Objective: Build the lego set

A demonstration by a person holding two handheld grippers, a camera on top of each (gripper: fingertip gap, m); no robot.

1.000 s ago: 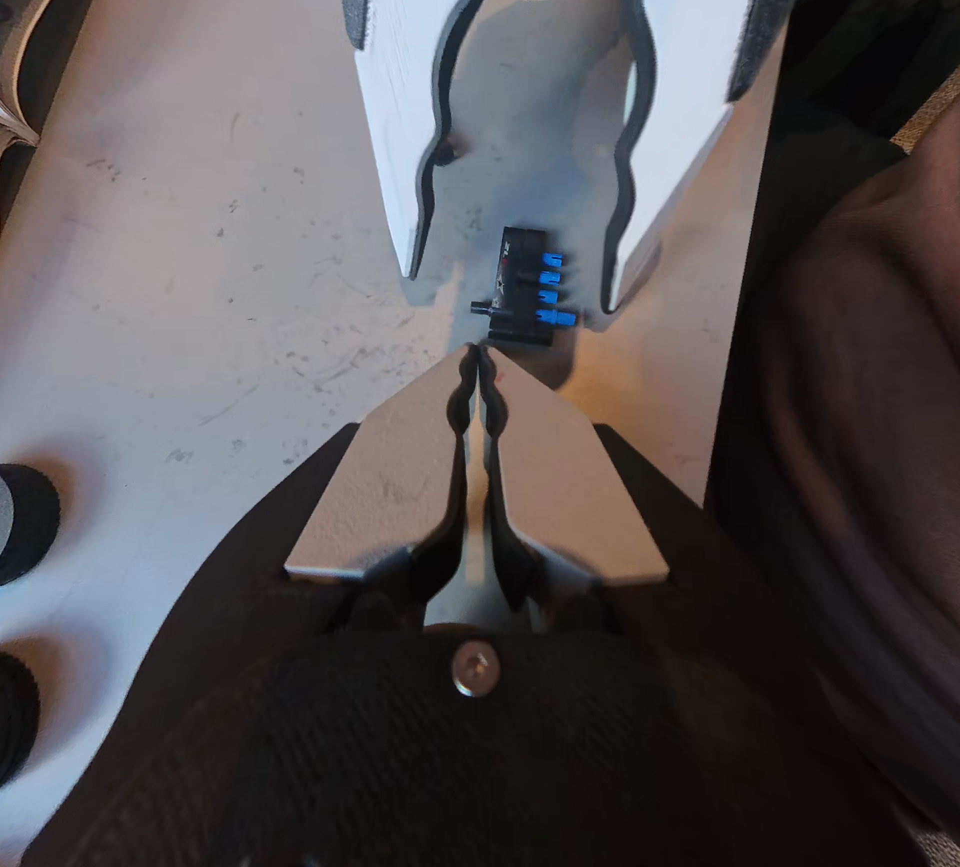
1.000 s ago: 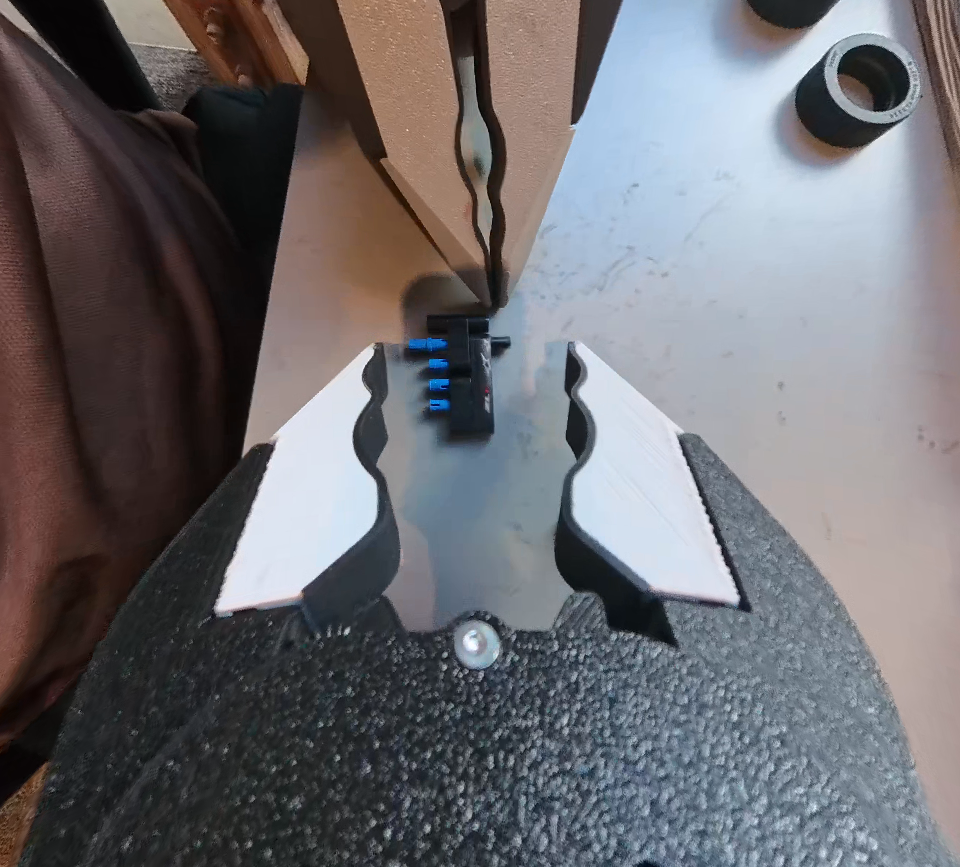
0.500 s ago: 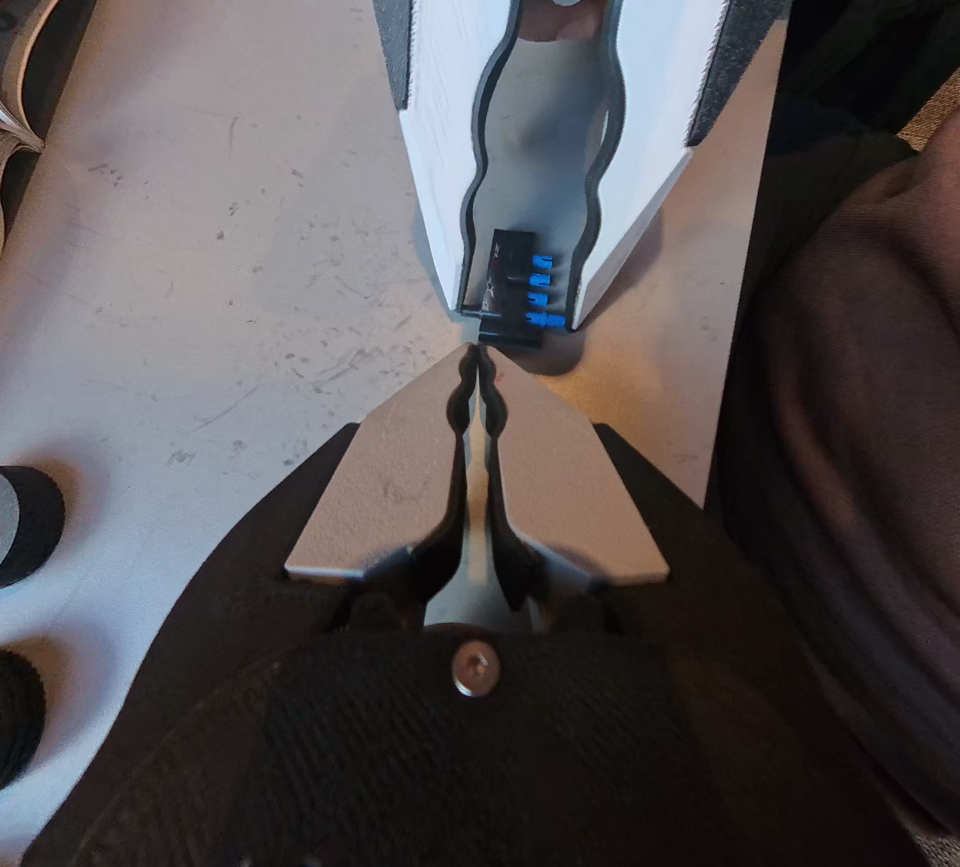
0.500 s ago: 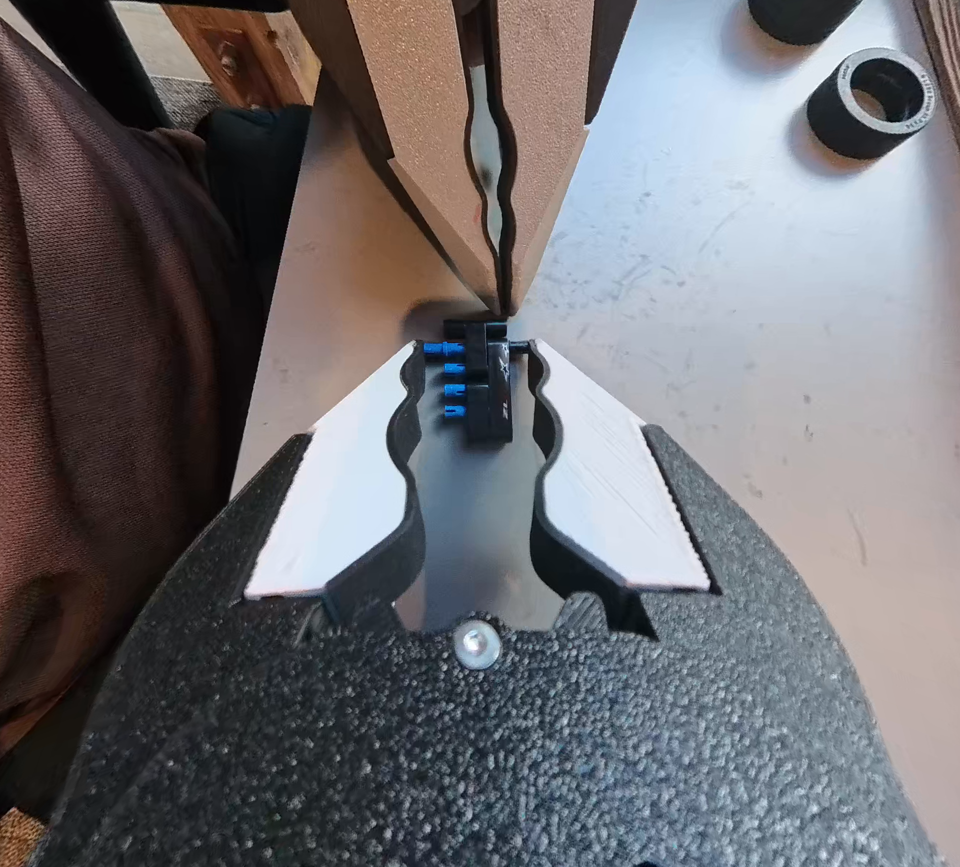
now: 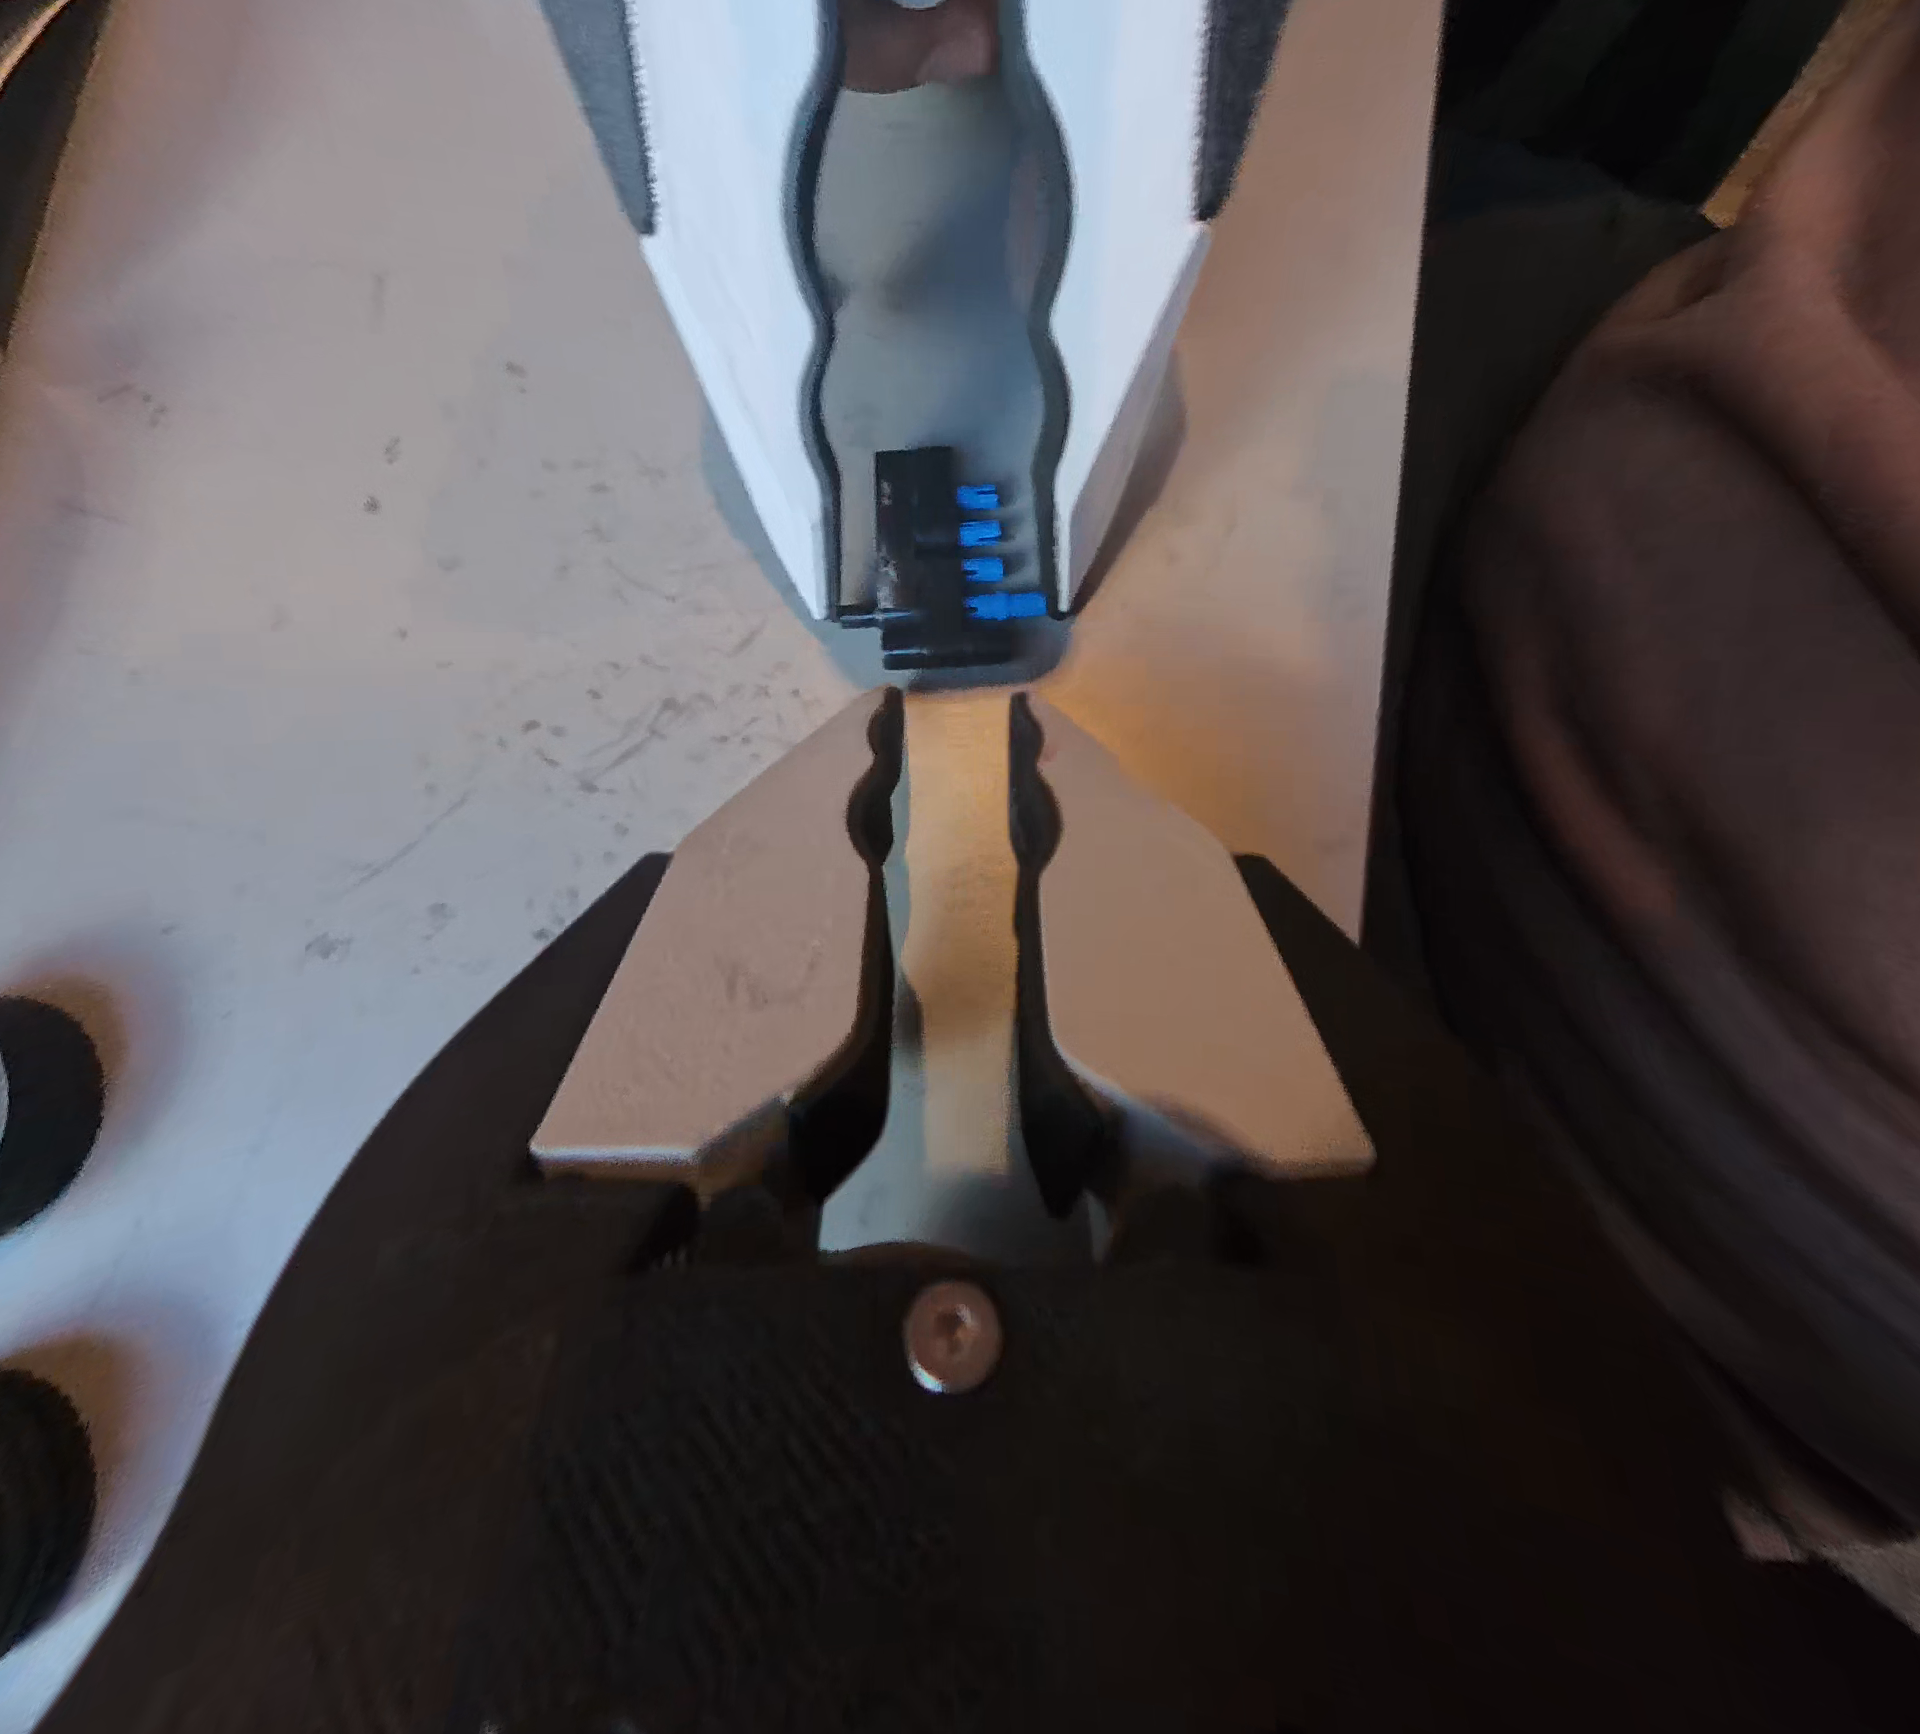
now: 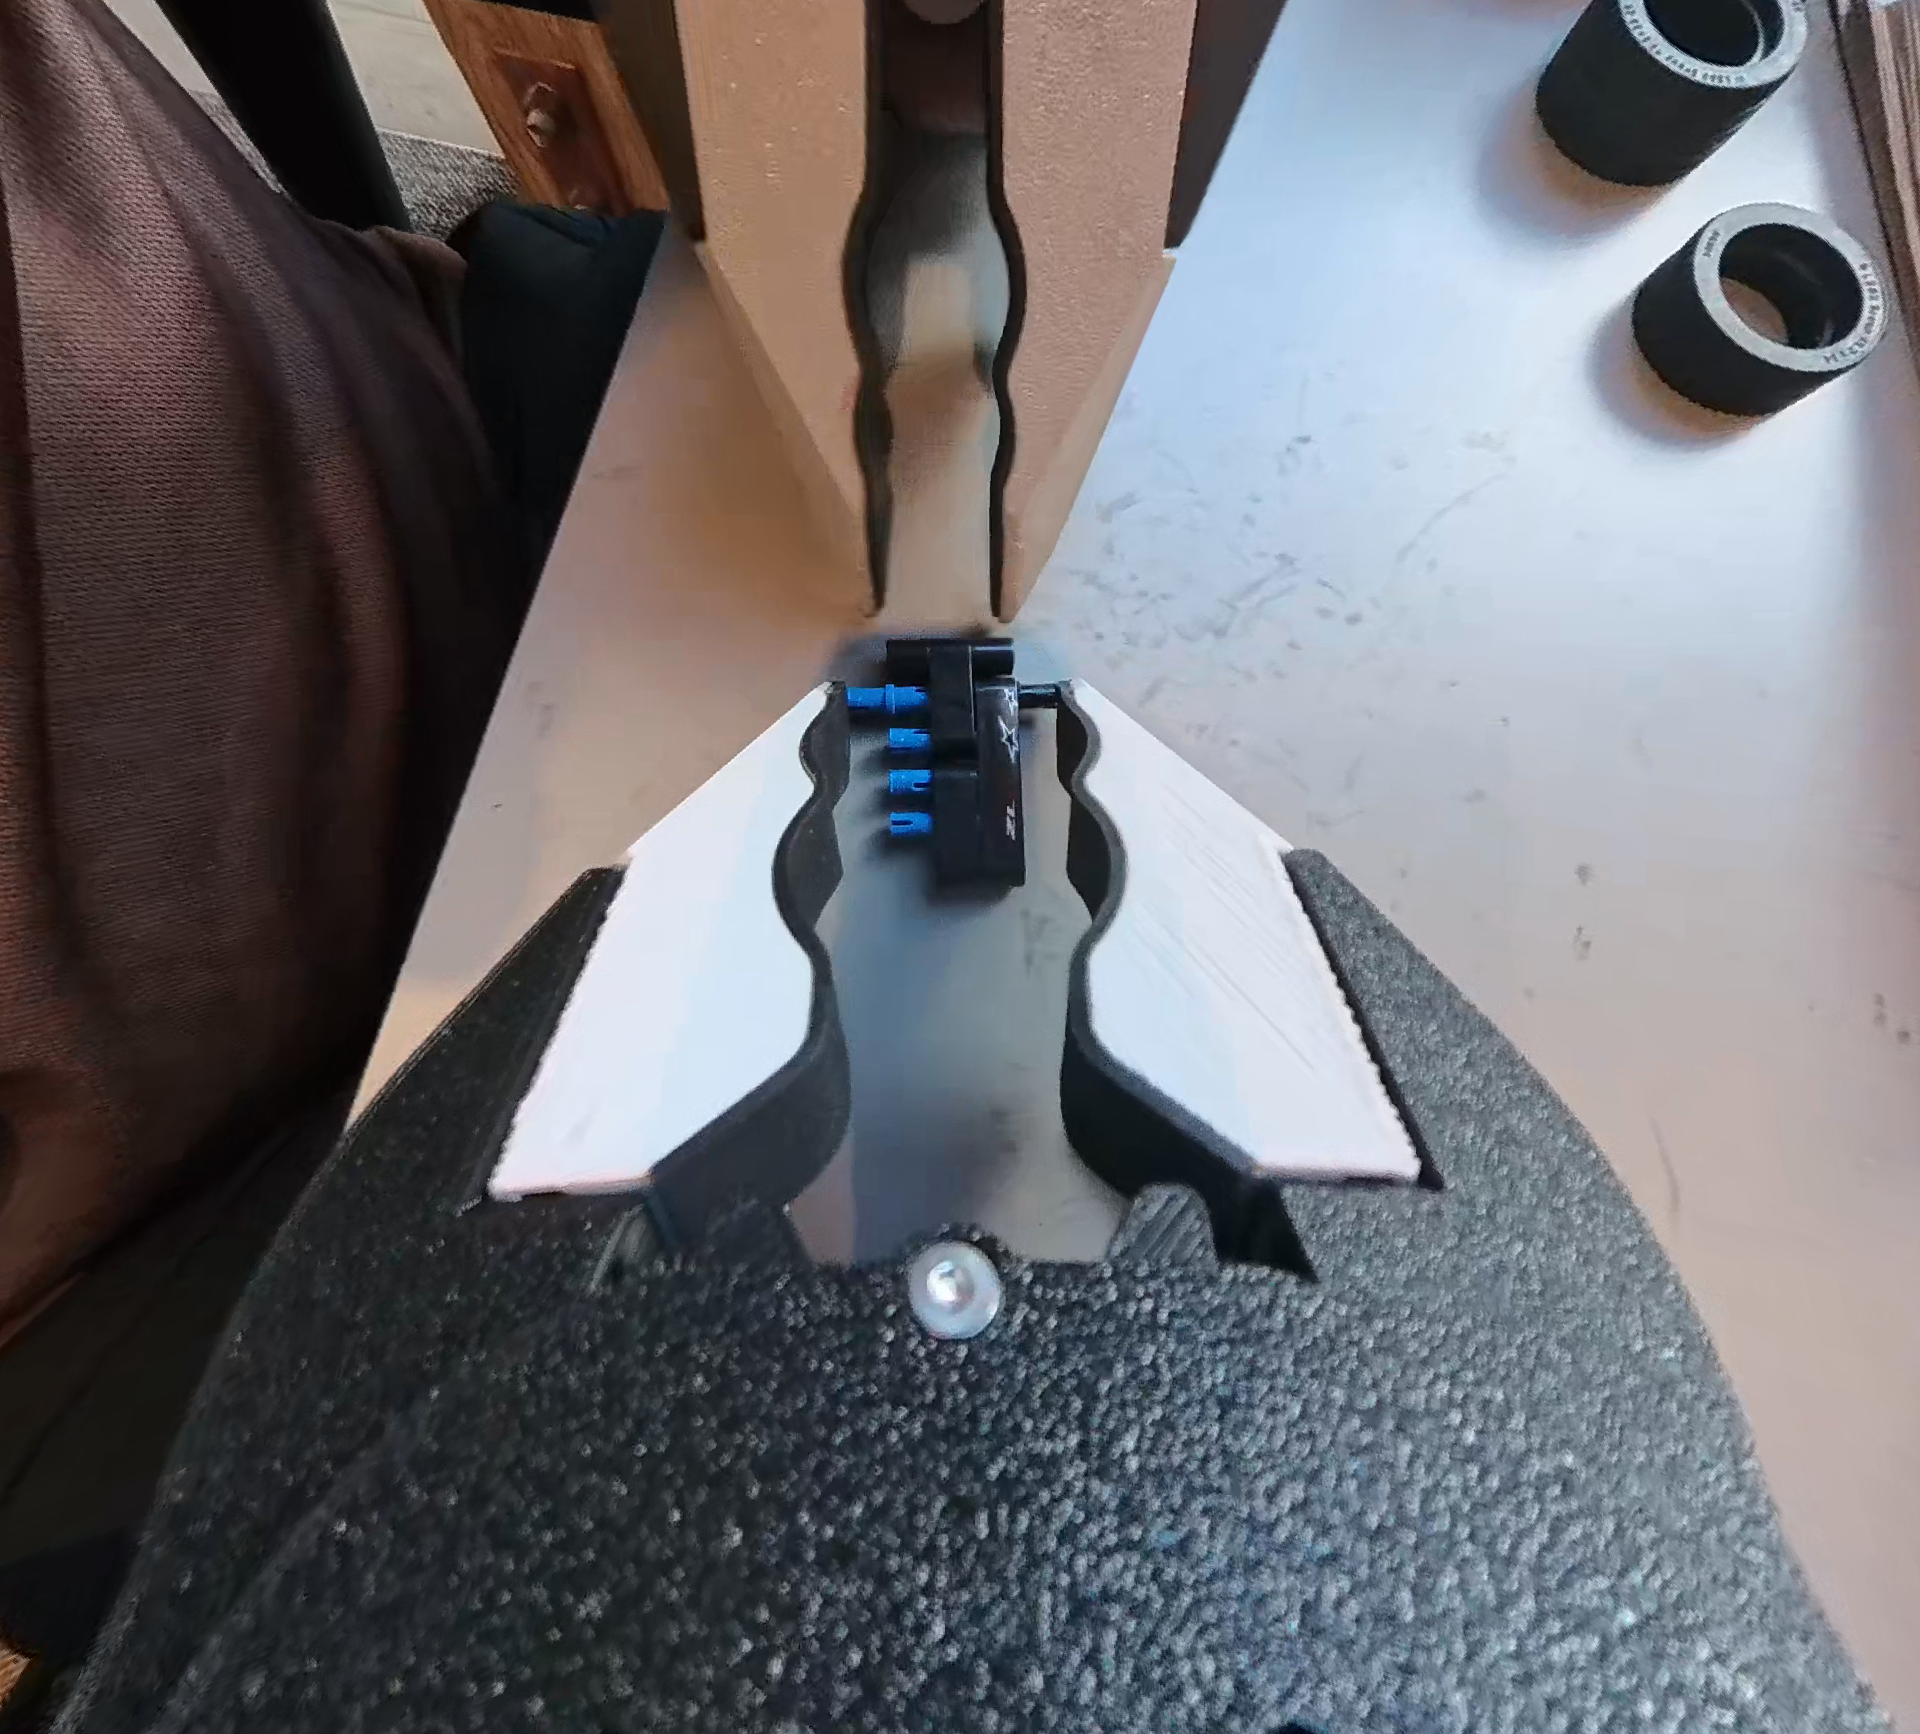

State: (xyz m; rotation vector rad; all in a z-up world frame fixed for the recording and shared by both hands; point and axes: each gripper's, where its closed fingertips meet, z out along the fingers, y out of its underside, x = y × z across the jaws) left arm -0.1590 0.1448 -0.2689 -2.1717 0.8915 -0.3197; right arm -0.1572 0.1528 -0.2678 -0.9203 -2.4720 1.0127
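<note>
On the scuffed table (image 6: pixel 1403 645), both tools gape; right tool (image 6: pixel 951 697) brackets the half-shadowed lego piece (image 6: pixel 977 770).

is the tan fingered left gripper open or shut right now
Open. The tan-fingered left gripper shows a clear strip of grey table between its fingertips, and it holds nothing; the black lego piece with blue pins lies just beyond them.

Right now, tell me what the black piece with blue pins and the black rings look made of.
Black piece: hard moulded plastic, by its glossy, sharp-edged faces. Blue pins: same plastic, brighter. Black rings: probably rubber tyres, matte with ribbed outer walls.
</note>
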